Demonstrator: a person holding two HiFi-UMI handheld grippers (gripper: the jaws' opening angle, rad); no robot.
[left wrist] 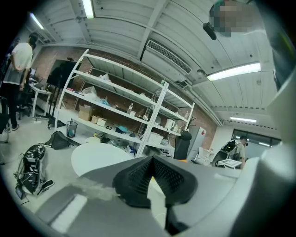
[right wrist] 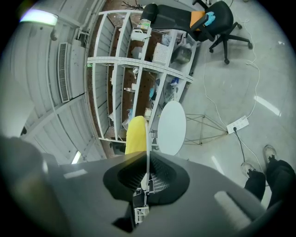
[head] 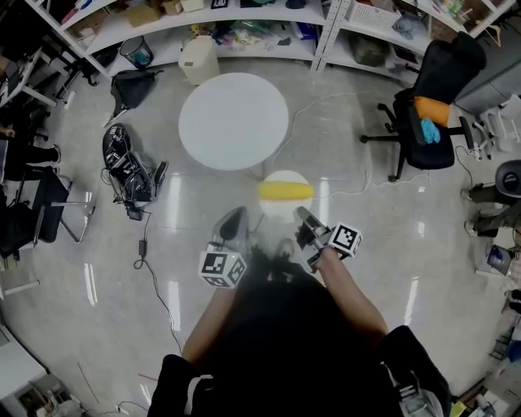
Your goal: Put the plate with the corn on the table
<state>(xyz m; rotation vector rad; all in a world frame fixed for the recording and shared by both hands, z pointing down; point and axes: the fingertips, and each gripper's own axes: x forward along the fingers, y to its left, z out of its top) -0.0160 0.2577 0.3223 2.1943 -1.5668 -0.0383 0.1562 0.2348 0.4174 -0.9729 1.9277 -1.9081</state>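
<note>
A white plate (head: pixel 285 186) carrying a yellow corn cob (head: pixel 285 191) hangs in the air just in front of the round white table (head: pixel 234 120). My right gripper (head: pixel 303 216) is shut on the plate's near rim. In the right gripper view the plate (right wrist: pixel 147 148) shows edge-on as a thin line between the pads, with the corn (right wrist: pixel 136 134) to its left and the table (right wrist: pixel 172 127) beyond. My left gripper (head: pixel 234 218) sits just left of the plate, apart from it. Its jaws (left wrist: pixel 151 162) meet at the tips with nothing between them, and the table (left wrist: pixel 99 157) lies ahead.
A black office chair (head: pixel 431 106) with an orange and a blue item stands at the right. White shelving (head: pixel 244 20) runs along the back with a bin (head: pixel 199 61) below it. A black bag (head: pixel 126 159) and cables lie on the floor at the left. A power strip (right wrist: pixel 238 124) lies near the table's base.
</note>
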